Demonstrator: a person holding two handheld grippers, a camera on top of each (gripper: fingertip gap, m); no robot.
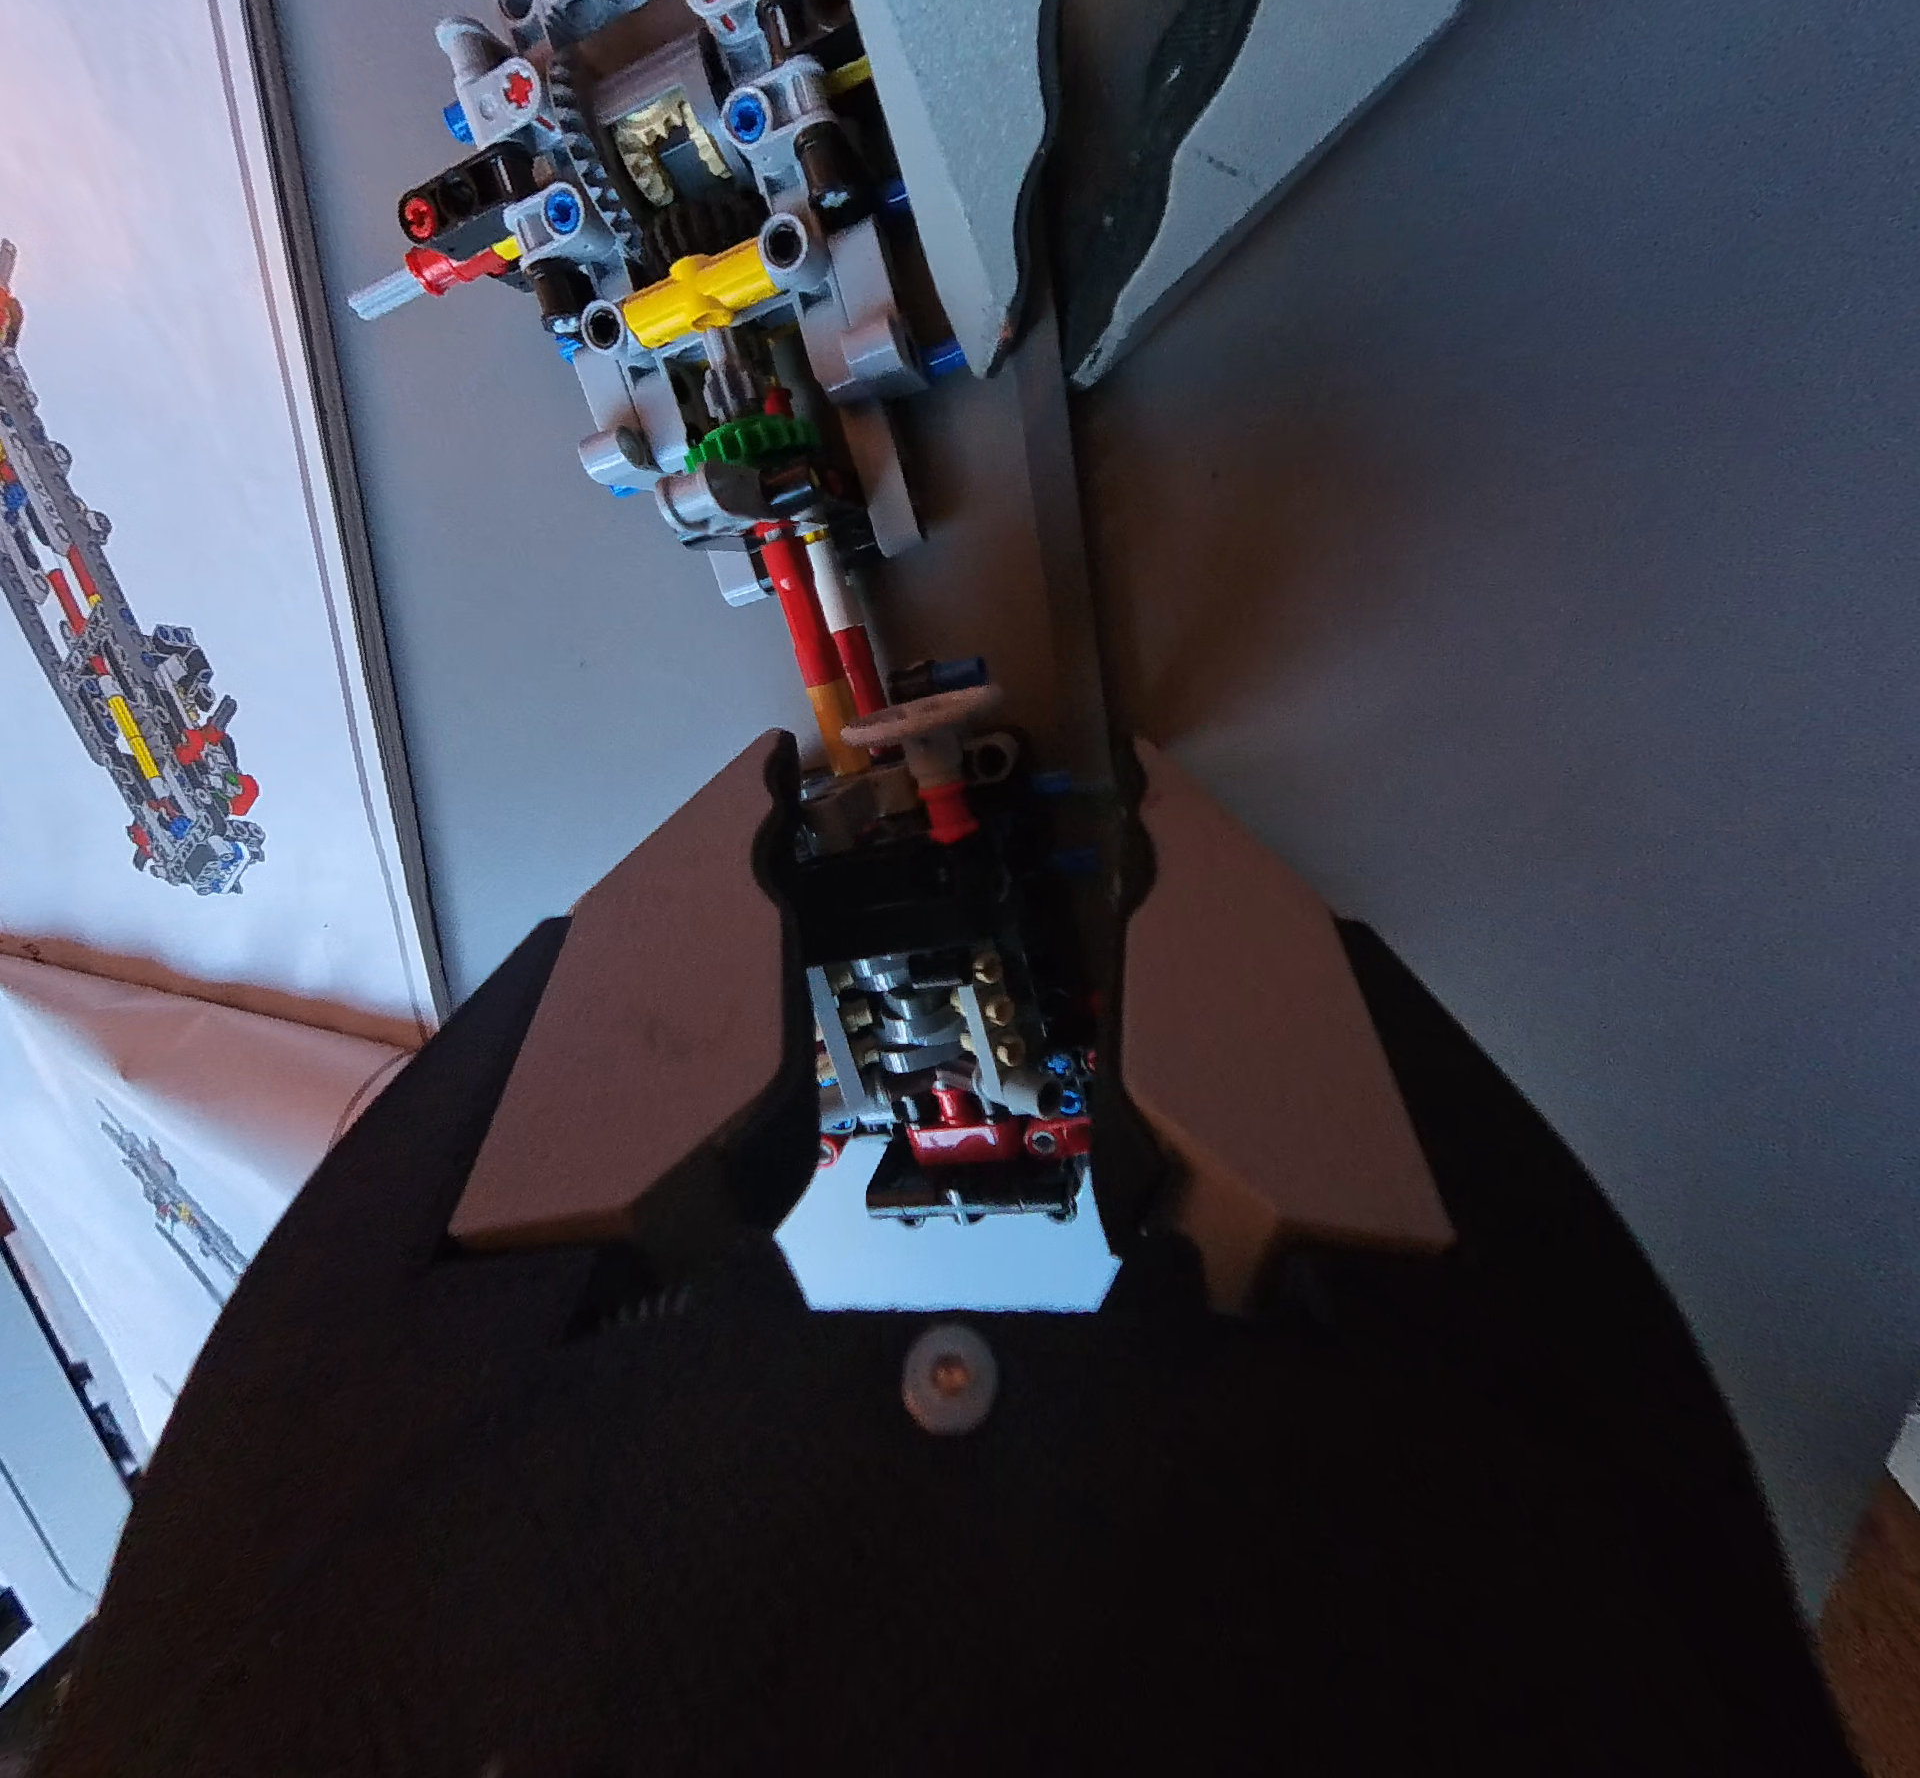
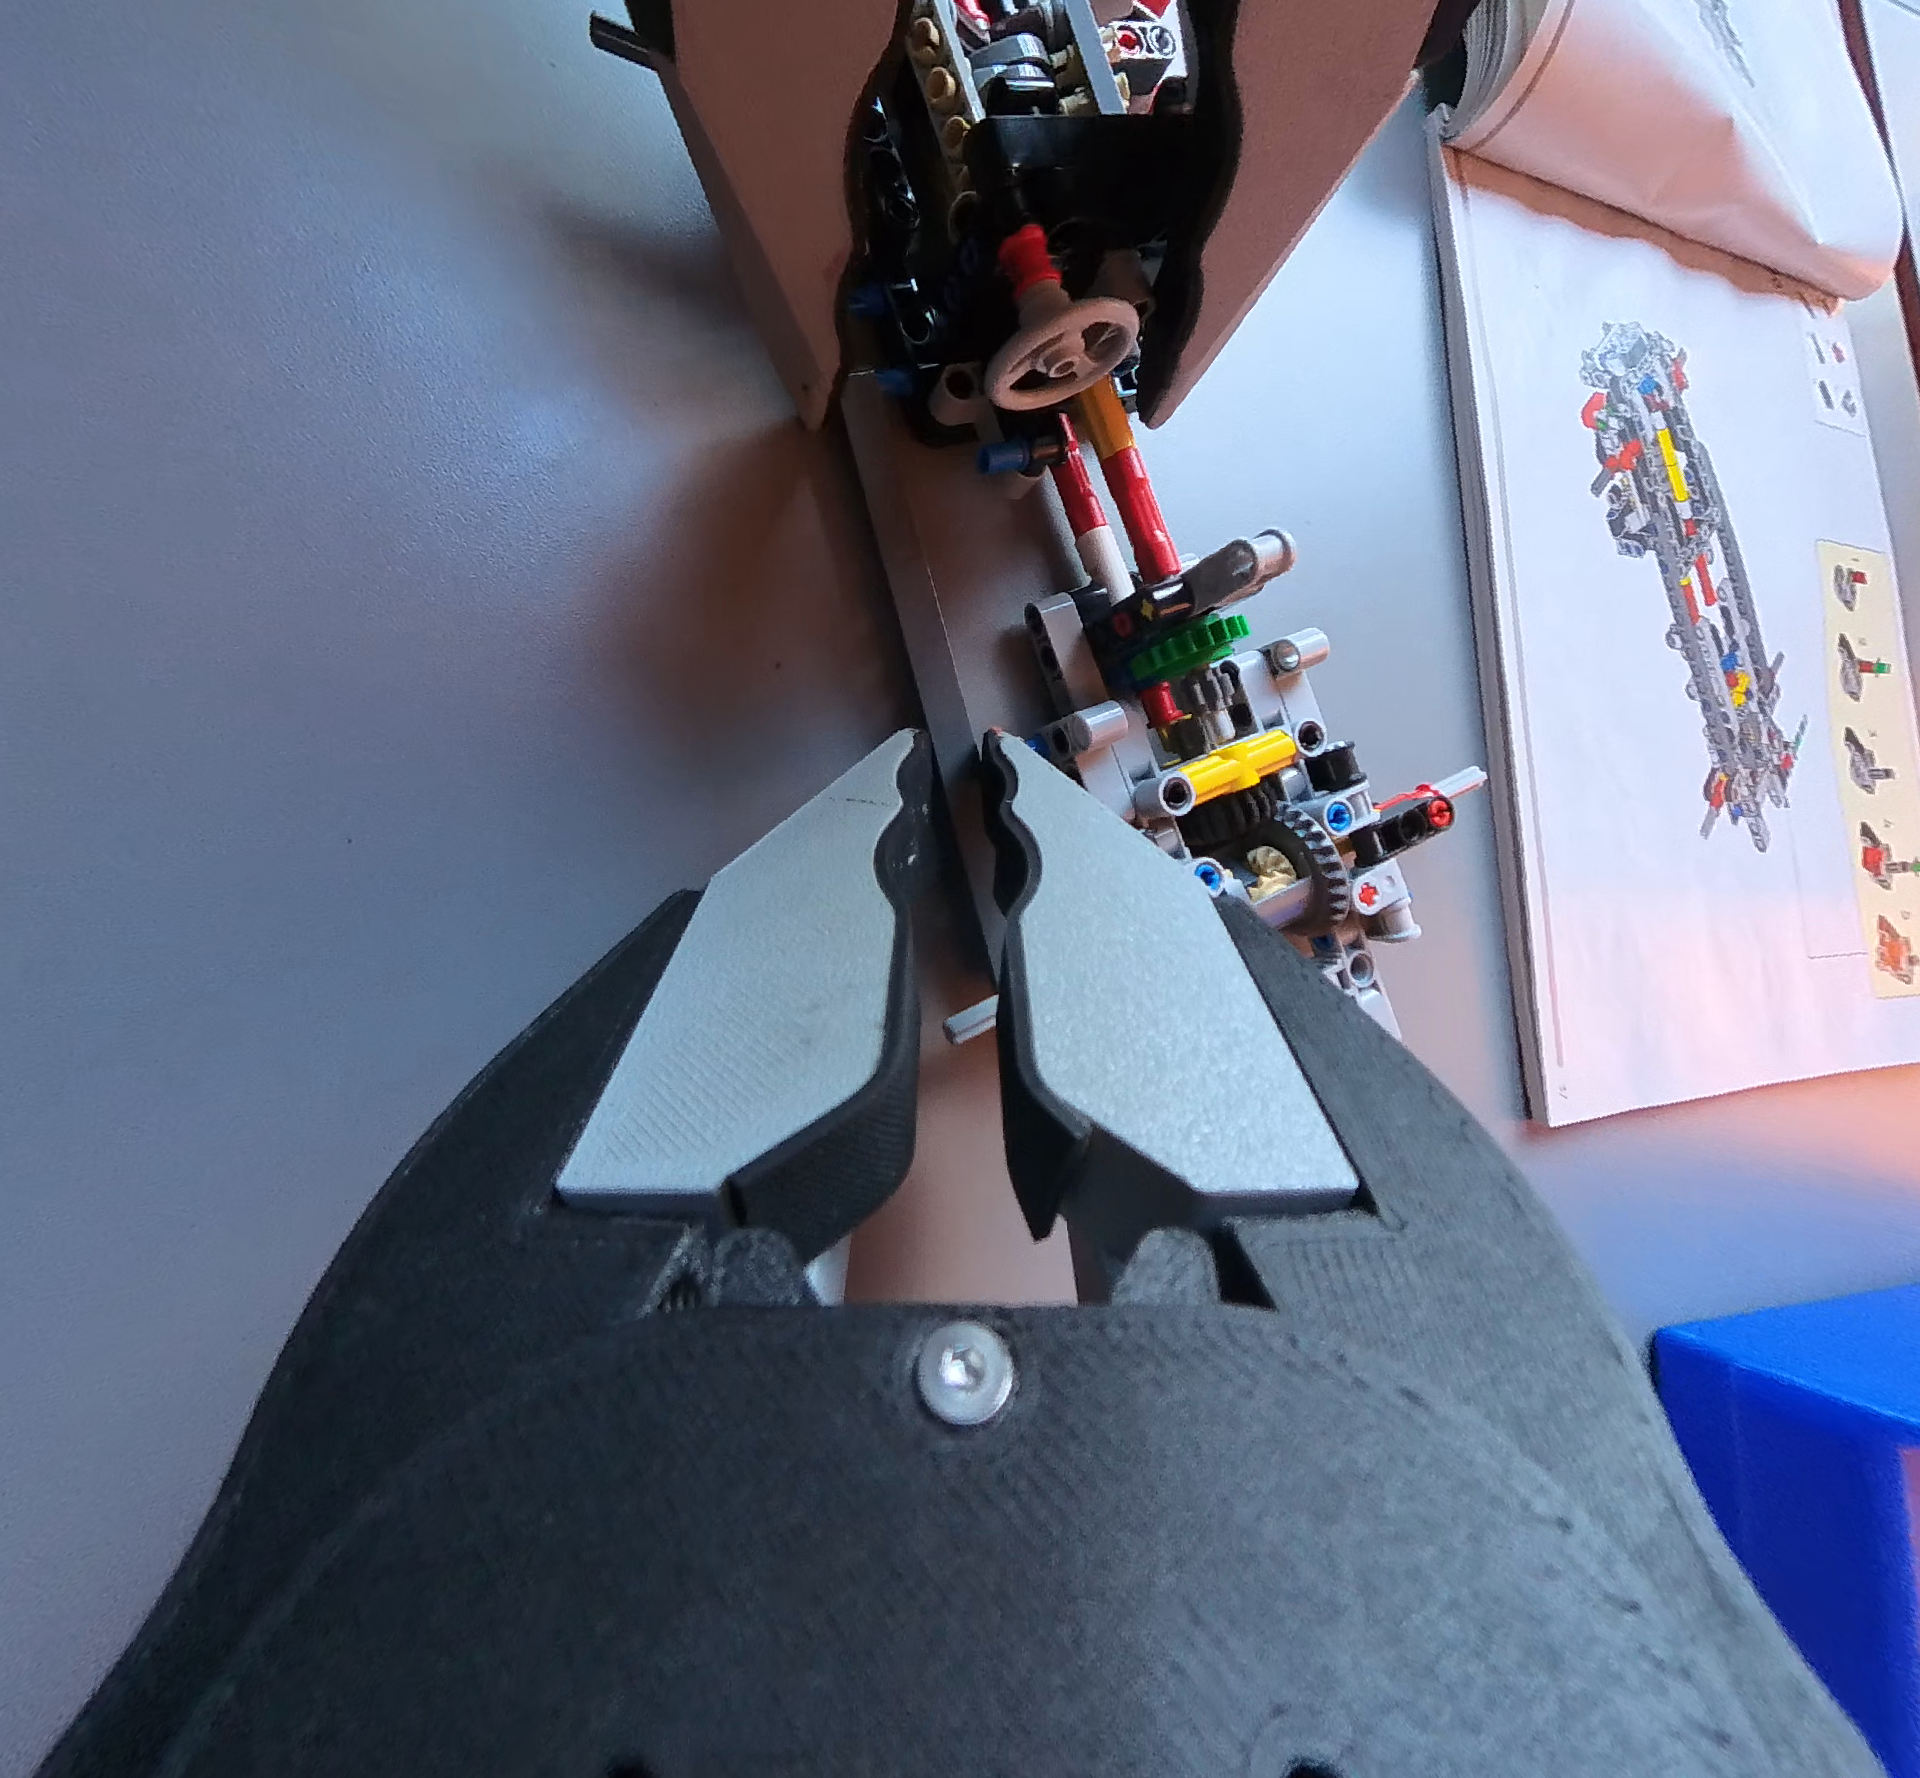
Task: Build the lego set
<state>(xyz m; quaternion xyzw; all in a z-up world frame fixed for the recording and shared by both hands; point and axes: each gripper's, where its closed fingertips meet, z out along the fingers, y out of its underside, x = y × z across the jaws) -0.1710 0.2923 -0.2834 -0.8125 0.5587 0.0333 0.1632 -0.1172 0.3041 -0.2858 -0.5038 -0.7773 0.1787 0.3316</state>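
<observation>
The left gripper (image 1: 961, 772) is clenched on the black engine end of a toy-brick chassis model (image 1: 727, 294), with that end filling the space between its 2 tan fingers (image 1: 675, 990). From there the model runs away from it: a tan steering wheel (image 1: 920, 715) just past the fingertips, 2 red shafts (image 1: 821, 627), a green gear (image 1: 743, 445) and a yellow connector (image 1: 701, 300).

The right gripper (image 2: 951, 752) is closed on a thin grey strip (image 2: 920, 585) that runs along one side of the model, its 2 grey fingers (image 2: 790, 980) pinching the strip's near end.

The model lies on a grey table (image 2: 312, 481). An open instruction booklet (image 2: 1662, 689) lies flat beside the model, and a blue box (image 2: 1797, 1479) stands near the right gripper.
</observation>
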